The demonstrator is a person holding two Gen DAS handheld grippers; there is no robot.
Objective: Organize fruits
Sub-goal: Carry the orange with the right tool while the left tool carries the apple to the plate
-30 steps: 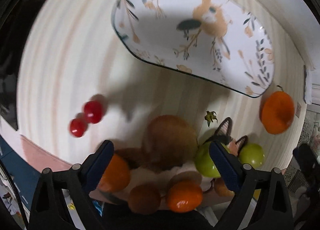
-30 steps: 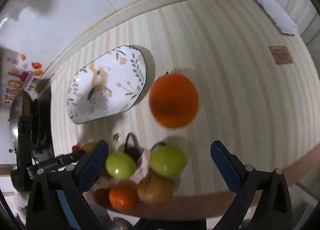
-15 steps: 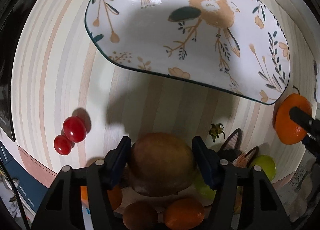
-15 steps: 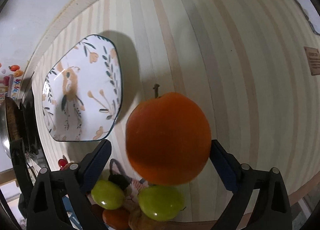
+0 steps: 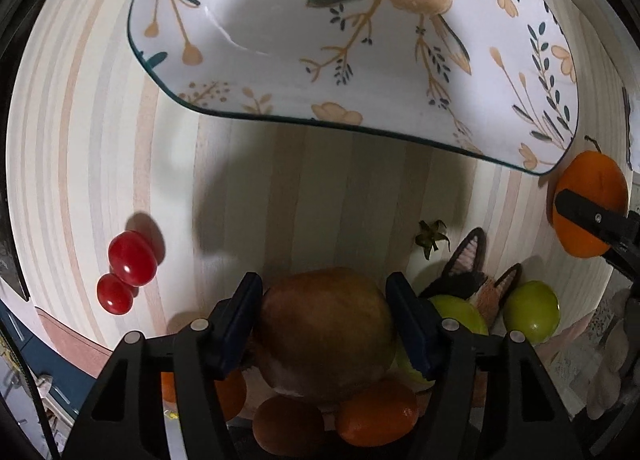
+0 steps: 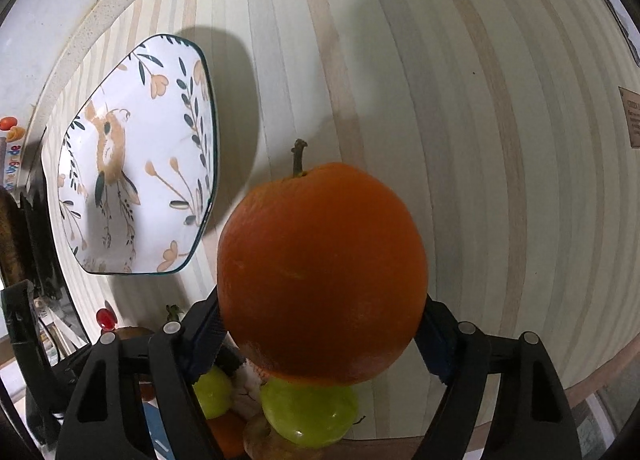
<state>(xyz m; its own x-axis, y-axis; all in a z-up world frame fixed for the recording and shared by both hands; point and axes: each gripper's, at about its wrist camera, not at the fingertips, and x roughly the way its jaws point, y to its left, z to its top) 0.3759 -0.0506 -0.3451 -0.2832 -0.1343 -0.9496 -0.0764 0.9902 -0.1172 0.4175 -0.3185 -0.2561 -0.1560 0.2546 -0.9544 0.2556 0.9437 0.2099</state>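
Note:
A brown round fruit point(image 5: 324, 336) sits between the pads of my left gripper point(image 5: 324, 316). The pads touch both its sides while the jaws are opening slightly. In the right wrist view a big stemmed orange point(image 6: 320, 260) rests on the striped table. My right gripper point(image 6: 320, 324) straddles it, jaws closing, pads against its flanks. From the left wrist view the same orange point(image 5: 588, 184) lies at the far right with a right gripper finger point(image 5: 580, 212) across it. A white bird-patterned plate point(image 5: 280, 60) lies beyond, bare inside.
Two cherry tomatoes point(image 5: 132, 264) lie left of the left gripper. Two green fruits point(image 5: 532, 312), small oranges point(image 5: 376, 416) and a cat-eared cloth point(image 5: 468, 264) crowd the near edge. A loose green calyx point(image 5: 430, 238) lies beside them. The table edge runs along the right point(image 6: 600, 372).
The left jaws narrowed from wide apart onto the brown fruit and drew nearer the plate. The right gripper came down over the orange and its jaws narrowed onto it.

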